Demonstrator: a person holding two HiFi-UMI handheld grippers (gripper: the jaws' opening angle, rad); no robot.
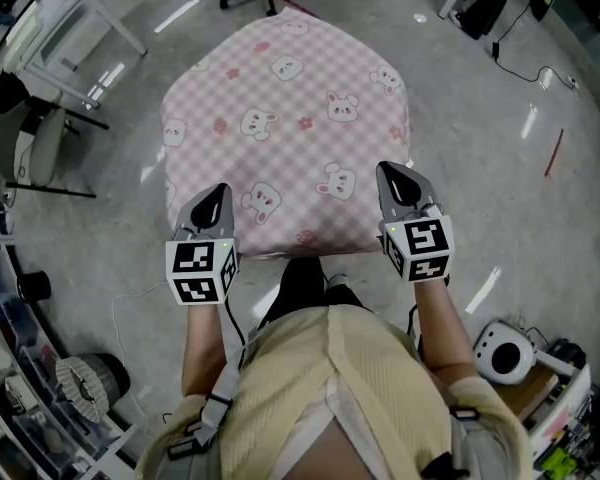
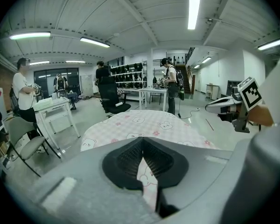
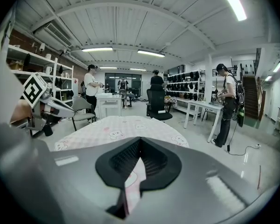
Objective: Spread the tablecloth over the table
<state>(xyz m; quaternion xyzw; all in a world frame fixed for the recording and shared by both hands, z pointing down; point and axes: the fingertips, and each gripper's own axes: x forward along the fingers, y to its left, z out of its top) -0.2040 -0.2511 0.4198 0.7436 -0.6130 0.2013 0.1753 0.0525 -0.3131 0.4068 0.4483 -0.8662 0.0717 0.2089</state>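
L tongs & R tongs each pinch soft pink-check bunny-print tablecloth at near edge

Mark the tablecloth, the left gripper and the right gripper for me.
tablecloth (image 1: 290, 118), head view, middle of its spread top.
left gripper (image 1: 220, 194), head view, fingertips, shut on the tablecloth's near edge.
right gripper (image 1: 388, 174), head view, fingertips, shut on the same near edge.
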